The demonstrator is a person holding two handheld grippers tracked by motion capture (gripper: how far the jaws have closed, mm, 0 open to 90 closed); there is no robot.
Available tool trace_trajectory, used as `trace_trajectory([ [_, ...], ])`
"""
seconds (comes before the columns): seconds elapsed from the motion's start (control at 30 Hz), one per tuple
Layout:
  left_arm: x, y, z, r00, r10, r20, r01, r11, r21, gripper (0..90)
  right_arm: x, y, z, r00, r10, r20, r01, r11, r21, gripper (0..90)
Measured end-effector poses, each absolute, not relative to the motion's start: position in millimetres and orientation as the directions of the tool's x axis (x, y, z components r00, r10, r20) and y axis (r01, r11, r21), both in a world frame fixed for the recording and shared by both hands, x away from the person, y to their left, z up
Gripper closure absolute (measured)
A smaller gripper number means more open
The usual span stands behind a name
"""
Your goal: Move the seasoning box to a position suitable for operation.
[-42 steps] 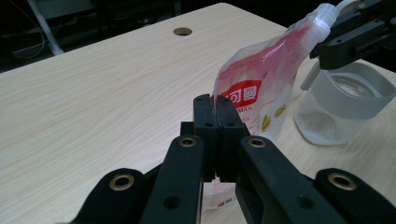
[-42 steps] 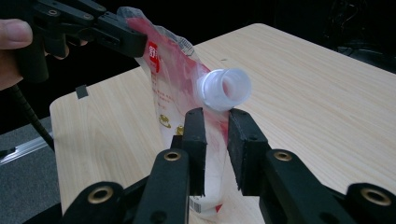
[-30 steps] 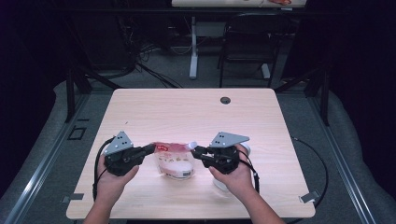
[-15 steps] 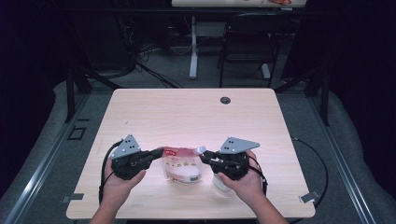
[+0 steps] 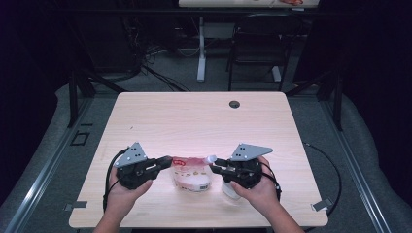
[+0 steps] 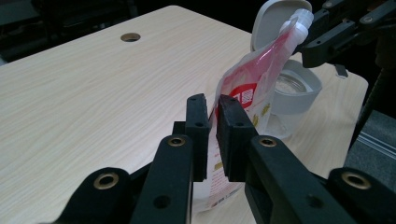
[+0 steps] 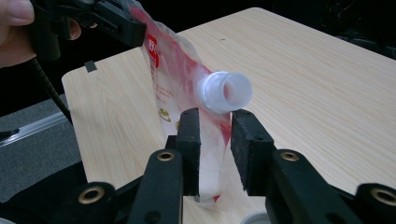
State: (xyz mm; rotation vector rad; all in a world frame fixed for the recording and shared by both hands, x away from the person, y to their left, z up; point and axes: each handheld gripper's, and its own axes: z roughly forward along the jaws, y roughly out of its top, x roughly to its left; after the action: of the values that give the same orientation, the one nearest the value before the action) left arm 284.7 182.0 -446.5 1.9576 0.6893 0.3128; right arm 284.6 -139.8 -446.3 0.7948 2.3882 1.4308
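Observation:
A red and white spout pouch (image 5: 192, 174) stands near the table's front edge between my two grippers. My left gripper (image 5: 168, 161) has the pouch's side seam (image 6: 215, 116) between its pads. Those jaws have just been opening, and a thin gap shows. My right gripper (image 7: 215, 114) straddles the pouch top just under the white open spout (image 7: 226, 91). Its jaws have also just been opening, and they stand clear of the film. Behind the pouch is a clear jar (image 6: 299, 88) with a grey rim and its flip lid (image 6: 275, 18) up.
The light wooden table (image 5: 194, 121) has a cable hole (image 5: 234, 104) near its far edge. The jar (image 5: 229, 190) sits under my right hand, close to the front edge. A chair and desk legs stand on the floor beyond the table.
Both grippers and the pouch have shifted slightly toward the near edge, and the pouch sits lower on the table. The gaps between both pairs of jaws look wider.

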Motion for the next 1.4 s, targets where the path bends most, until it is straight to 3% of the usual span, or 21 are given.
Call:
trace_trajectory([
  [0.87, 282.4, 197.1, -434.6, 0.799, 0.585, -0.139, 0.390, -0.330, 0.860, 71.6, 272.9, -144.4, -402.2, -0.841, 0.539, -0.043, 0.251, 0.459, 0.853, 77.8],
  [1.4, 285.6, 213.6, -434.8, 0.777, 0.613, -0.144, 0.414, -0.324, 0.850, 67.5, 293.9, -110.0, -391.1, -0.876, 0.480, -0.058, 0.228, 0.515, 0.826, 69.5],
])
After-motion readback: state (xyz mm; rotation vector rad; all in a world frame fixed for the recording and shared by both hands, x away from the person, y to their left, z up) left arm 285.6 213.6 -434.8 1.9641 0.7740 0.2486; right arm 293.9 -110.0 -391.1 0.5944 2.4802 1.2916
